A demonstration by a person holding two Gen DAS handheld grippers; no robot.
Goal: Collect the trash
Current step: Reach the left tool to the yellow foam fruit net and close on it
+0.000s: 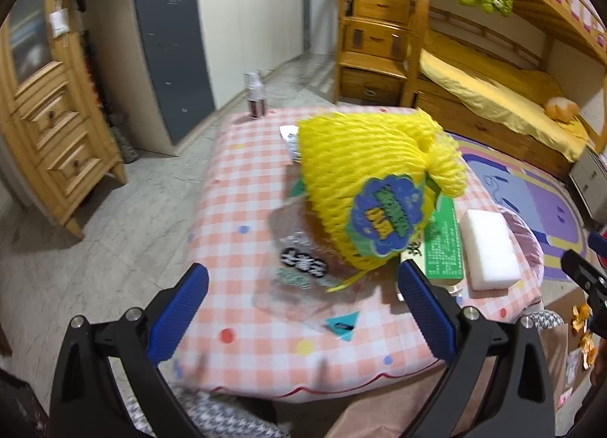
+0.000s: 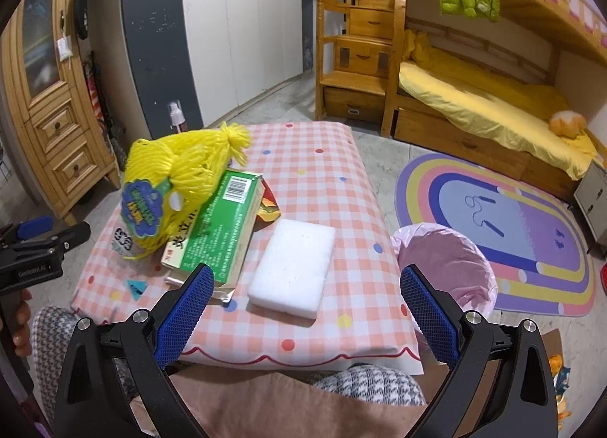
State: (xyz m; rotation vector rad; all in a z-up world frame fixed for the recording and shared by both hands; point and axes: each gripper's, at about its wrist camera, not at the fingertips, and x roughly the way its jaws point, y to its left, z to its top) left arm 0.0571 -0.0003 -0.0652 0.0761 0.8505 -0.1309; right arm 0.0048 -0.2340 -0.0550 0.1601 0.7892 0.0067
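Left gripper [image 1: 303, 282] fingers stand spread wide and empty; just ahead between them lies a crumpled clear plastic wrapper [image 1: 299, 278], with the yellow mesh net bag [image 1: 364, 191] beyond on the pink checked surface [image 1: 242, 202]. Right gripper [image 2: 307, 282] fingers are likewise released, the white foam block [image 2: 294, 267] lying between them, a green cardboard box [image 2: 216, 233] by the left finger and the pink-lined bin [image 2: 447, 259] just beyond the right finger.

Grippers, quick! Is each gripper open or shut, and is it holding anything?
Left gripper: open, holding nothing, above the table edge near the yellow net bag.
Right gripper: open, holding nothing, in front of the white foam block.
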